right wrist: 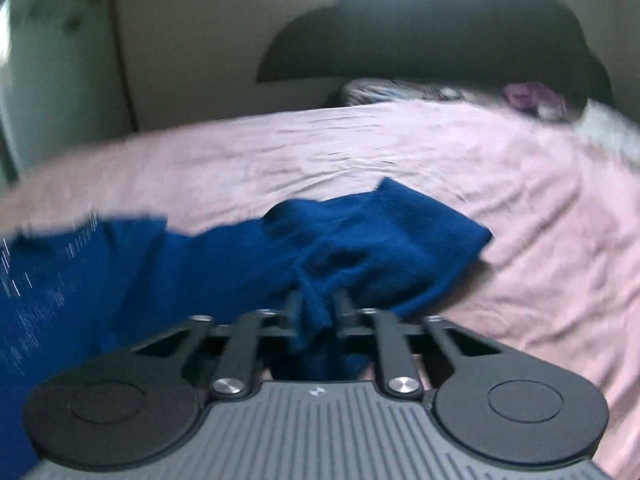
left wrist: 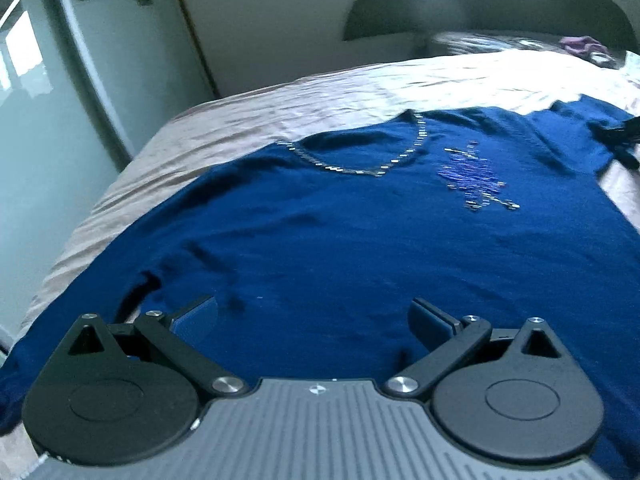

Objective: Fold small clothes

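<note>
Spread flat on the pink bedsheet, the blue T-shirt lies face up, its neckline trimmed with silver studs and a sequin motif on the chest; no lettering can be read on it. Over its near hem the left gripper hangs with jaws wide apart and nothing between them. At the shirt's sleeve, the right gripper is pinched tight on a bunch of blue cloth

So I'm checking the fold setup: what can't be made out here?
- Blue top, left wrist view: hem hidden behind the open left tool.
- Right wrist view: fabric pinched in the right tool is bunched and blurred.
- Purple item by the headboard: too blurred to identify.
</note>
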Available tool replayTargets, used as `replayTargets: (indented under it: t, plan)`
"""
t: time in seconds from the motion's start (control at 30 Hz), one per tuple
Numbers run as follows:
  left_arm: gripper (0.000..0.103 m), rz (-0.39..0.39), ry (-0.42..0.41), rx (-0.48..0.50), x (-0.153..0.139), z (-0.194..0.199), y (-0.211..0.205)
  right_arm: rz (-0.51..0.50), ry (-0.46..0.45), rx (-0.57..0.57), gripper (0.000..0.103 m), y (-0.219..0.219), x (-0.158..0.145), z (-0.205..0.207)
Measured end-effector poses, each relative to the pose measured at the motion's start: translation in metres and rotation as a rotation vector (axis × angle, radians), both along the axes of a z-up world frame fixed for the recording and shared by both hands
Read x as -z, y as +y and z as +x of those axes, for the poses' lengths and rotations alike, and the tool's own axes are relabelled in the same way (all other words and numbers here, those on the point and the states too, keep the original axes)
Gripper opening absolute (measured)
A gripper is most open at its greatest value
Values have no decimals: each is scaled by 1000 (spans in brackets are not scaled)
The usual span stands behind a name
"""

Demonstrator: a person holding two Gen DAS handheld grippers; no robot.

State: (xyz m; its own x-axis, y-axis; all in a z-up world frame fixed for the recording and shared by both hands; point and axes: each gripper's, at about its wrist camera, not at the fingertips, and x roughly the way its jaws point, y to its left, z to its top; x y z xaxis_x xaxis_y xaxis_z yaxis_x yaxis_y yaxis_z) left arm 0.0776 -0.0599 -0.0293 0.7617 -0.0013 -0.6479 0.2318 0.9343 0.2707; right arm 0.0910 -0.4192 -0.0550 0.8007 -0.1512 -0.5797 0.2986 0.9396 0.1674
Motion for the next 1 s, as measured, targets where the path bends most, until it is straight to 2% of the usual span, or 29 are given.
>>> replayTargets:
  t: [0.1, 0.23, 0.37, 0.5, 0.67, 1.0]
  plan:
    - [103, -23, 6, -26, -2, 7, 9, 208, -31, 26, 6, -29, 1, -10]
    - [103, -38, 2, -34, -7, 12, 19, 591, -144, 37, 5, -60, 6, -26]
    - [103, -31, -2, -66, -8, 17, 29, 776, -219, -28, 5, -56, -1, -27]
    - [103, -52, 4, -94, -10, 21, 43, 893, -265, -140, 5, -34, -12, -18]
    - [103, -31, -3, -135, -10, 25, 56, 929, -282, -289, 5, 6, -36, 3]
    - [103, -28, -3, -175, -10, 30, 75, 984, -292, -453, 5, 62, -65, 30]
